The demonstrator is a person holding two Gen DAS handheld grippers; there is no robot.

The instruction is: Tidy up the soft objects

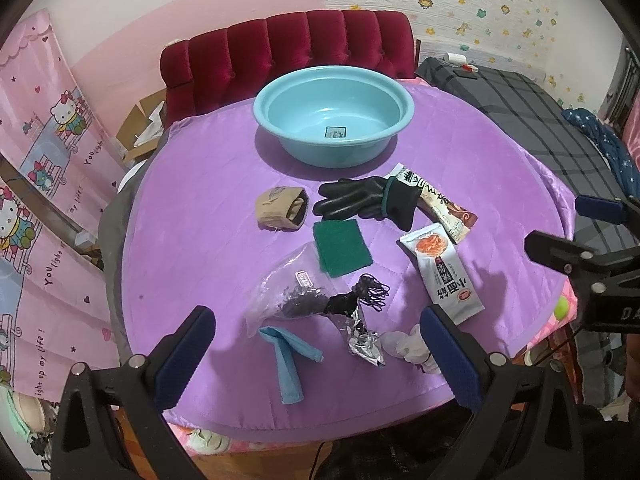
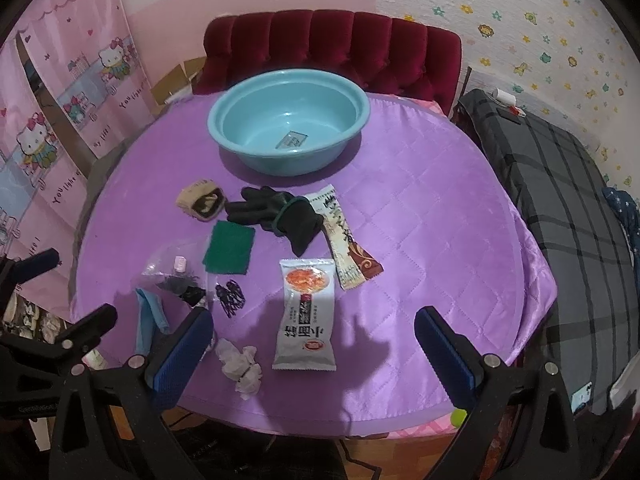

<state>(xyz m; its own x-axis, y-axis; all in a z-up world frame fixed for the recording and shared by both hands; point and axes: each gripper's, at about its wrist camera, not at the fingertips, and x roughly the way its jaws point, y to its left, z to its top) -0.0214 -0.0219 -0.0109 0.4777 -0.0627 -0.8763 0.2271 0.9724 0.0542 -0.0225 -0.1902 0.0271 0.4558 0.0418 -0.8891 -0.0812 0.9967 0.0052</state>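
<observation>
Left gripper (image 1: pixel 316 344): I see it spread wide, empty, above the near edge of the table (image 1: pixel 192 216).
Right gripper (image 2: pixel 314 340): likewise parted, nothing between its fingers, hovering over the near edge.
Basin (image 1: pixel 334 114): empty, at the far edge, past every loose item.
Blue cloth (image 1: pixel 286 360): folded, lying directly ahead of the left gripper between its fingers; long axis runs roughly along my line of approach.
Tissue (image 2: pixel 242 364): crumpled, near edge, just inside the right gripper's left finger.
Packet (image 2: pixel 306 318): flat, centred ahead of the right gripper, long axis pointing toward the basin.
Glove (image 1: pixel 366 200), pad (image 1: pixel 342 248), sock (image 1: pixel 282 208): mid-table, well apart from both tools.
Judgement: left is nearer the cloth, right nearer the tissue; either lift must carry far forward to the basin.
</observation>
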